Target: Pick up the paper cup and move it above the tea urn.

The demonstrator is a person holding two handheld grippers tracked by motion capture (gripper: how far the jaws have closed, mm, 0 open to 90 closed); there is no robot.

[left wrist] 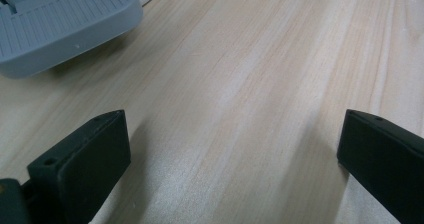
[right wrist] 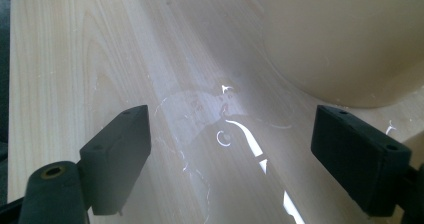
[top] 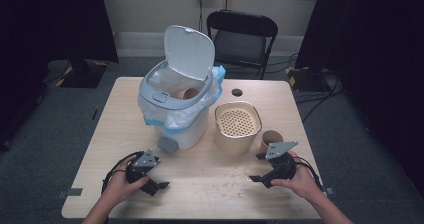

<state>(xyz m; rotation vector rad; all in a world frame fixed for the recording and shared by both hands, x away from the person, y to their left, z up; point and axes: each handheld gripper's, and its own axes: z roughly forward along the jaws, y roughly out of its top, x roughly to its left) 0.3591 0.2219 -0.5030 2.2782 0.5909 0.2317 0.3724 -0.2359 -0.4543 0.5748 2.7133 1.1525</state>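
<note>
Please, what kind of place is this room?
Probably a lab or studio room set up for recording, not a home: a bare wooden table on grey carpet, dark curtains at both sides, one folding chair by the wall, and cables across the floor.

Black left gripper (top: 159,186) and right gripper (top: 256,167), grey three-cornered plates, black trailing cables, screw-holed fingers (left wrist: 85,161).

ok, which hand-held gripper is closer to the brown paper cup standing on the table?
Right. The right hand-held gripper sits just in front of the paper cup; the left hand-held gripper is far across the table, near the bin's pedal.
</note>
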